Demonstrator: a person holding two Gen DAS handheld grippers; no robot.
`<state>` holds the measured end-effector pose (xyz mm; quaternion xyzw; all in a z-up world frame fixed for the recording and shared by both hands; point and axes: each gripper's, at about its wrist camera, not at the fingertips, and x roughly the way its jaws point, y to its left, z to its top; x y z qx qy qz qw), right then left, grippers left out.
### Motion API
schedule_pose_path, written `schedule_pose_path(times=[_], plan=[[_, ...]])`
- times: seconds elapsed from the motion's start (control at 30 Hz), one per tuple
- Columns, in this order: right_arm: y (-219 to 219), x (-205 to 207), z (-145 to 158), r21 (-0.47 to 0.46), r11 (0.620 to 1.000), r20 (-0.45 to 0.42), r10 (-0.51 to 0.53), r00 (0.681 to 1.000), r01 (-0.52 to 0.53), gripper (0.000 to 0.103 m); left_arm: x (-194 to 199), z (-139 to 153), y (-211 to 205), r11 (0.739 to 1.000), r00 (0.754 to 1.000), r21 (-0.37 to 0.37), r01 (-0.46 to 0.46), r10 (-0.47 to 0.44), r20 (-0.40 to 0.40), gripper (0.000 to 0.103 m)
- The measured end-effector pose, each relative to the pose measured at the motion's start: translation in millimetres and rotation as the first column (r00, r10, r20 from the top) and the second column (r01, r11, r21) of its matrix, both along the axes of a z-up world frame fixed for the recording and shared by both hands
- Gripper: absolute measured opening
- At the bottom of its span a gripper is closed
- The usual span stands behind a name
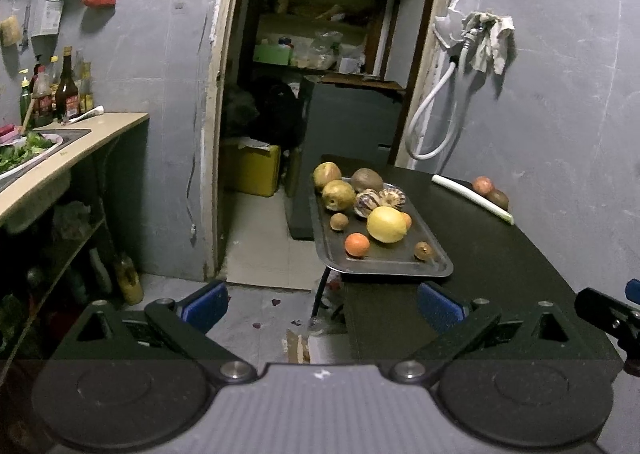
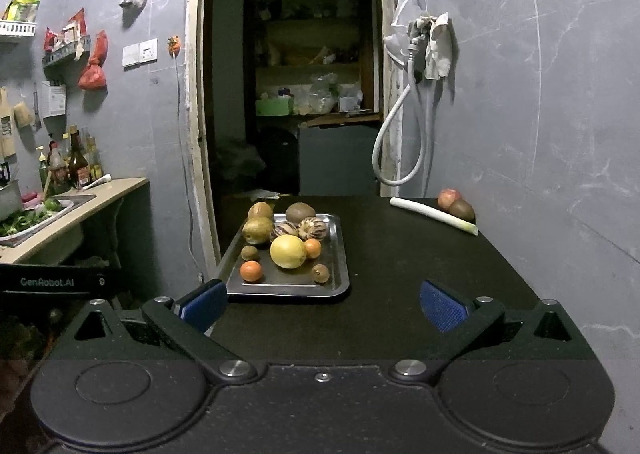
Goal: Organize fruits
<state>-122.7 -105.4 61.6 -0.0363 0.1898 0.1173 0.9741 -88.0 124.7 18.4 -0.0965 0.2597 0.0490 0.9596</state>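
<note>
We hold both grippers, left (image 1: 322, 304) and right (image 2: 323, 304), spread wide and empty, short of the metal tray (image 2: 342, 254). It overhangs the matte black table's (image 2: 420, 278) left edge, carrying round fruits (image 2: 288, 251).

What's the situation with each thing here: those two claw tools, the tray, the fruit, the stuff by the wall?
Left gripper: fingers open, empty, short of the tray.
Right gripper: fingers open, empty.
Metal tray: flat on the black table, overhanging its left edge.
Lemon: resting in the tray among other fruit.
Leek: lying on the table by the wall.
Apple: behind the leek, outside the tray.
</note>
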Motion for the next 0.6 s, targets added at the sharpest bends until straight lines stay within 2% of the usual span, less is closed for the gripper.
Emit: schedule_pose_path(times=[0.17,0.6], plan=[[-6,2,-11,0.011,1.000,0.006,-0.015,1.000,0.015,0.102,-4,-10,-3,1.000,1.000,-0.009,0.008,-0.008,0.015,0.102],[-9,28,-33,0.024,1.000,-0.030,-0.010,1.000,0.011,0.102,1,-21,-3,1.000,1.000,0.005,-0.007,0.007,-0.017,0.102]])
